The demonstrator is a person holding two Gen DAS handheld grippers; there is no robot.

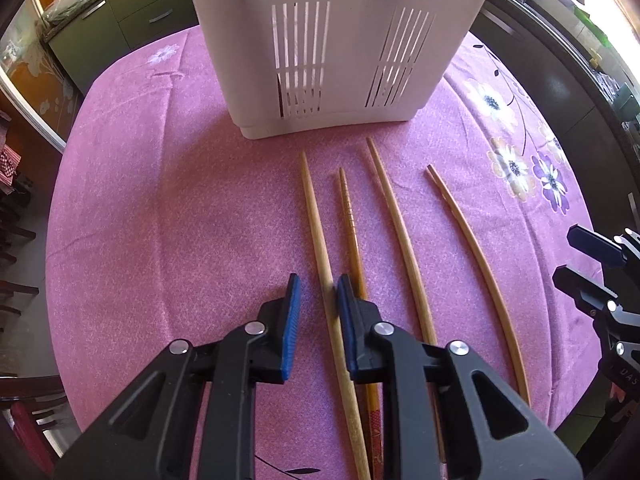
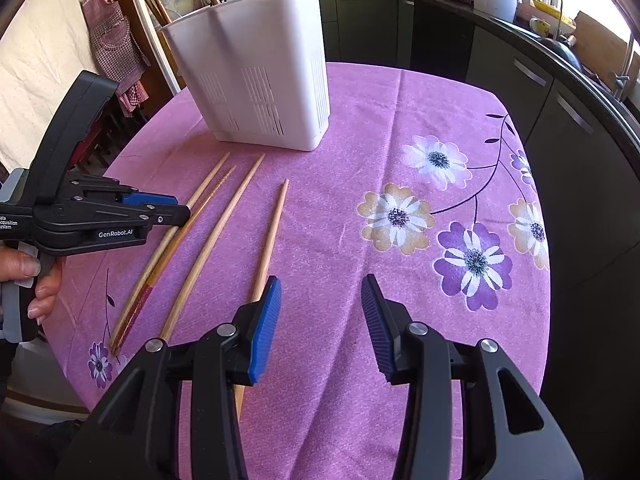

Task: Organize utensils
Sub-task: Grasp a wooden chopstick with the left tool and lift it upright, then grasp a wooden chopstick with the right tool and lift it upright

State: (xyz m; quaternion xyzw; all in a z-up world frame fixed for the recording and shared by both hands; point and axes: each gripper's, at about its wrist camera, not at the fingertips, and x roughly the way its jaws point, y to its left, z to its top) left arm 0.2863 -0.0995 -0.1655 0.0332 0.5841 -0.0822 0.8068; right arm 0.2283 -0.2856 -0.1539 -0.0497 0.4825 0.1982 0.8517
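Now left gripper low, level, jaws straddling leftmost chopstick.

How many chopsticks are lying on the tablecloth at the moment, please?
4, side by side before the white holder: the leftmost between the left claw's jaws, a ridged one, a long one, the rightmost. More stand in the holder.

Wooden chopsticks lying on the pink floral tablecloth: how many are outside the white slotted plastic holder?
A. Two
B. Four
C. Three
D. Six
B: four wooden chopsticks lie side by side on the pink floral tablecloth in front of the white slotted plastic holder in both wrist views.
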